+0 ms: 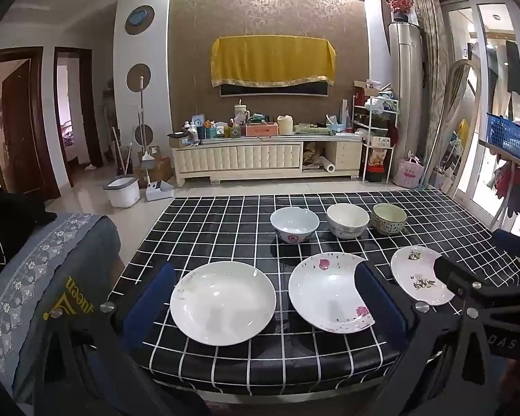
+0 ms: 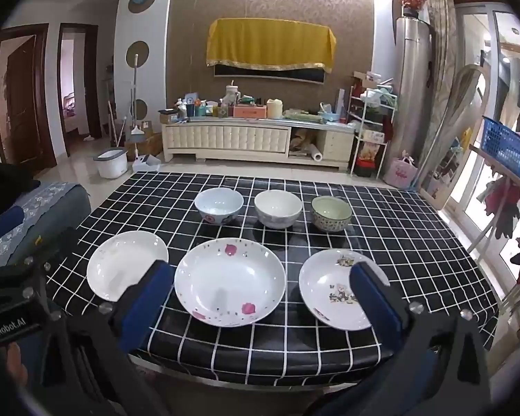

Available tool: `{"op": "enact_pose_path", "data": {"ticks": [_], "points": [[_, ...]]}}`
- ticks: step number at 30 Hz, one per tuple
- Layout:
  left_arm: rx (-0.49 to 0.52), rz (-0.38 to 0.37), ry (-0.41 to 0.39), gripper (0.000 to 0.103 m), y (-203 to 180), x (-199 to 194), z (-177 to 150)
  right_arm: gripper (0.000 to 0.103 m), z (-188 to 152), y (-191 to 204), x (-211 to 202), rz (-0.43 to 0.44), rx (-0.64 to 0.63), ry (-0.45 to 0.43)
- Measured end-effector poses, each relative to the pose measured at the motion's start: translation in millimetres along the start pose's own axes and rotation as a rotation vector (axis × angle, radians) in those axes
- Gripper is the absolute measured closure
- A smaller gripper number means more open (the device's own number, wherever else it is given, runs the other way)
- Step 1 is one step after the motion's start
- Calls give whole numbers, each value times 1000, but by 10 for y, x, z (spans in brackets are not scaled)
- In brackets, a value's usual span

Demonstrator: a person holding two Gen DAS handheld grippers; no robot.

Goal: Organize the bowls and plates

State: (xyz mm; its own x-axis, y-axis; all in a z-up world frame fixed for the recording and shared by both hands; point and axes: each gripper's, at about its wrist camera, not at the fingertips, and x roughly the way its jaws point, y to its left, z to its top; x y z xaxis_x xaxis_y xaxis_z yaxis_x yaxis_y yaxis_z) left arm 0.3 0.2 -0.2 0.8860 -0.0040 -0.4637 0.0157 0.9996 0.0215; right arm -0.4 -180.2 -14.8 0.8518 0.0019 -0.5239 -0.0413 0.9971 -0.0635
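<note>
Three plates lie in a row on the black checked table [image 1: 225, 222]: a plain white plate [image 1: 223, 302] [image 2: 126, 264] on the left, a pink-flowered plate [image 1: 326, 293] [image 2: 229, 281] in the middle, a small patterned plate [image 1: 416, 274] [image 2: 332, 289] on the right. Behind them stand three bowls: a blue-white bowl [image 1: 294, 224] [image 2: 218, 205], a white bowl [image 1: 347, 220] [image 2: 277, 208] and a green-patterned bowl [image 1: 389, 218] [image 2: 331, 213]. My left gripper [image 1: 265, 306] is open and empty, above the table's near edge in front of the white plate. My right gripper [image 2: 265, 306] is open and empty, in front of the flowered plate.
A cushioned seat with a grey lace cover [image 1: 34, 277] stands left of the table. A TV cabinet [image 1: 260, 159] with clutter is across the room. A rail with a blue basket [image 2: 506, 149] and hanging clothes is on the right.
</note>
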Motion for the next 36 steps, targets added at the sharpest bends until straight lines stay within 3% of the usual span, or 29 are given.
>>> {"op": "enact_pose_path", "data": {"ticks": [36], "points": [[-6,-25,28,0,29,-15,-9,0,-25,6,-24,28,11,13]]}}
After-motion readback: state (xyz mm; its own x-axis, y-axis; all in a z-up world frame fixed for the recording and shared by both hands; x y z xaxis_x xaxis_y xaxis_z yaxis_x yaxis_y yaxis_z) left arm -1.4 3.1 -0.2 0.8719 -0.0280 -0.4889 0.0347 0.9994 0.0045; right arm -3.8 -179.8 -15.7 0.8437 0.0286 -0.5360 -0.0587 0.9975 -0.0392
